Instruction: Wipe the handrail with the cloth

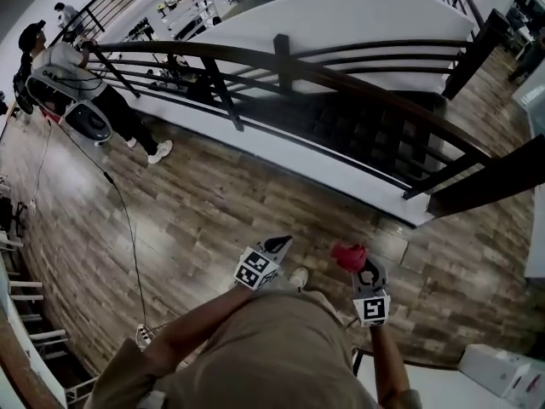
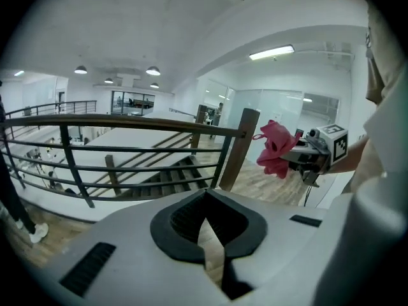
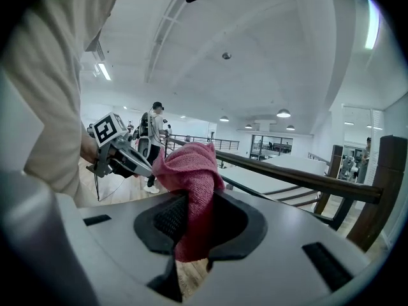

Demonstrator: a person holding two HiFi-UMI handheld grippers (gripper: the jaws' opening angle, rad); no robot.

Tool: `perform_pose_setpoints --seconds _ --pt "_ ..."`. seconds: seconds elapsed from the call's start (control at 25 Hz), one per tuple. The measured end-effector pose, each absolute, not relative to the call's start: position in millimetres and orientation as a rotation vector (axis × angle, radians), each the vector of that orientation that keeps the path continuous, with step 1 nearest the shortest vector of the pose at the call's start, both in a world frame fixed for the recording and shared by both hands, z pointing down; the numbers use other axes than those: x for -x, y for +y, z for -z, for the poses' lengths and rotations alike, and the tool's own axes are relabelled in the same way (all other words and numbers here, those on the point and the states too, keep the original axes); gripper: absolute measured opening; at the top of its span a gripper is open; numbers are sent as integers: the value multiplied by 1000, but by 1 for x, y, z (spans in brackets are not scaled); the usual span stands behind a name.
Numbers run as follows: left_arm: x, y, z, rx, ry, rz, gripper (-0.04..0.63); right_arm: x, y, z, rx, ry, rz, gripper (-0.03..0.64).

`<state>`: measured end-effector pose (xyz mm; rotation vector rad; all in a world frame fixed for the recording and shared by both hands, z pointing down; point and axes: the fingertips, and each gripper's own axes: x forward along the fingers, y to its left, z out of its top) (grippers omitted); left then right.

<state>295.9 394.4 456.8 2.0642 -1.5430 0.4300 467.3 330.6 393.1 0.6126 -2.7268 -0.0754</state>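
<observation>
The cloth [image 1: 348, 255] is a red, nubbly rag bunched into a soft wad. It sits low in the head view, a bit right of centre, clamped in the right gripper [image 1: 361, 267] with a tail hanging down through the jaws. The left gripper [image 1: 278, 246] is just beside it toward the left, jaws together on nothing.

The handrail [image 1: 358, 83] is a dark wooden bar running left to right across the upper half of the frame, bending down toward the right edge. It's well apart from both grippers, with bare plank floor [image 1: 255, 194] in between, so no wiping yet.

The cloth side looks nearer to the rail's right-hand stretch, so I'd guess the move is straight up-frame, then along the rail's length. Another person [image 1: 64, 71] is at the rail, upper left.
</observation>
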Motion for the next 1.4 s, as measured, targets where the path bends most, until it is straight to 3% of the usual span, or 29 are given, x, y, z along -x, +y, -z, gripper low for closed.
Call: perform_pose_setpoints --seconds 0.64,1.4 --pt "-265 423 -461 -2138 -1591 -365 15 -416 321 -404 -581 -2730 41 89" --pt "-117 427 -427 -2284 -1523 -283 15 -258 373 -382 -557 -2697 94 89"
